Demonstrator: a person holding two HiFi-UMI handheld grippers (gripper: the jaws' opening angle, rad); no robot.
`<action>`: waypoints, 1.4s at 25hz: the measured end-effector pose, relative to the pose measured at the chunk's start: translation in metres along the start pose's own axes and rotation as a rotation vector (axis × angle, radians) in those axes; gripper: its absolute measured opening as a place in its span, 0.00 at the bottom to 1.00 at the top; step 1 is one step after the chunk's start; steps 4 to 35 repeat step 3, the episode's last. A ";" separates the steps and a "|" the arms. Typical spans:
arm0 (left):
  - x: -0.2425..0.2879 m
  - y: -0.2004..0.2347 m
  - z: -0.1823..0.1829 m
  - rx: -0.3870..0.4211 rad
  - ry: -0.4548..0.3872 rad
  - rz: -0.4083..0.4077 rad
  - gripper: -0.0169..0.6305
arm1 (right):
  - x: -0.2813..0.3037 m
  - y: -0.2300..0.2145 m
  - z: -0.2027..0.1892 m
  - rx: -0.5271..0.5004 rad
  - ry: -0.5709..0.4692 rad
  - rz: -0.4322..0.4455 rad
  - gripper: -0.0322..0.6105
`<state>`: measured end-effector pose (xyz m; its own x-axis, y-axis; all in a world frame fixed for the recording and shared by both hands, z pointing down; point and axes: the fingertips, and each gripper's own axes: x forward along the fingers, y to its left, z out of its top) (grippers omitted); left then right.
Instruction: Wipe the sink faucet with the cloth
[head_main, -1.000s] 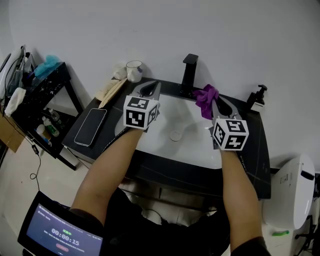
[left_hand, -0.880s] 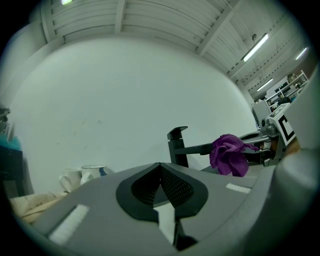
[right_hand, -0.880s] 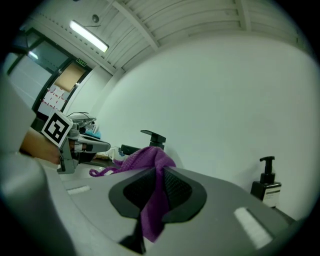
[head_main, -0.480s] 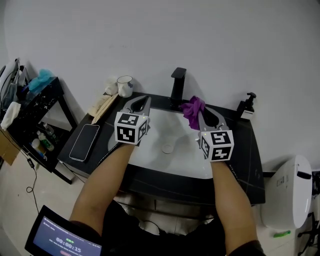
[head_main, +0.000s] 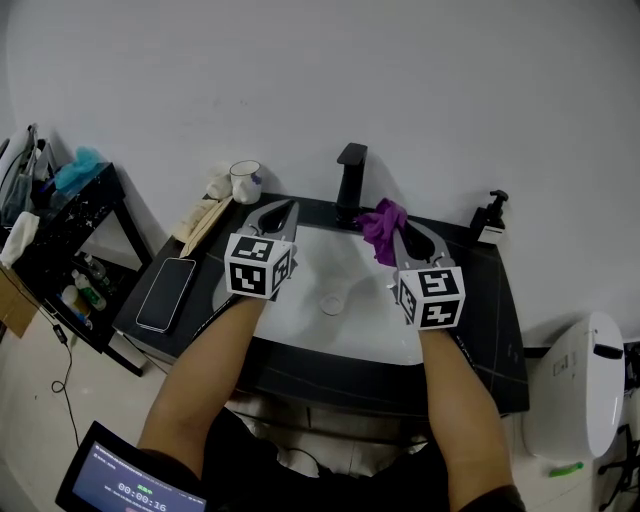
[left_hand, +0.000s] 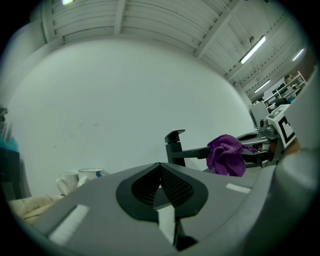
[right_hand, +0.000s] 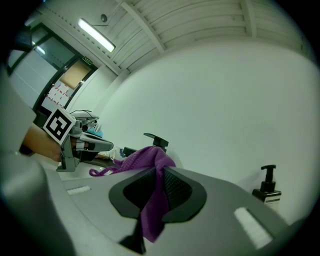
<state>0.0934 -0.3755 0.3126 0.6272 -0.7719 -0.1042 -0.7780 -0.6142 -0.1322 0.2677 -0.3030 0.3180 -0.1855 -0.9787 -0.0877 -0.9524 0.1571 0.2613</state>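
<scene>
two grippers hang over the sink, and only my right gripper carries something: its jaws are closed on the purple cloth, which bunches at the tips. my left gripper has its jaws together on nothing. the black faucet stands upright at the back rim, just ahead of the cloth and a little to its left, apart from it. my right side is nearer, so i judge the cloth must go forward and left to meet the column.
</scene>
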 end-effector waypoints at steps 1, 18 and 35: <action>0.000 0.000 0.000 0.001 0.000 0.000 0.05 | 0.000 0.000 0.000 0.001 -0.001 0.000 0.12; -0.001 0.000 0.000 0.002 0.001 0.001 0.05 | -0.001 0.000 -0.001 0.003 -0.001 -0.001 0.12; -0.001 0.000 0.000 0.002 0.001 0.001 0.05 | -0.001 0.000 -0.001 0.003 -0.001 -0.001 0.12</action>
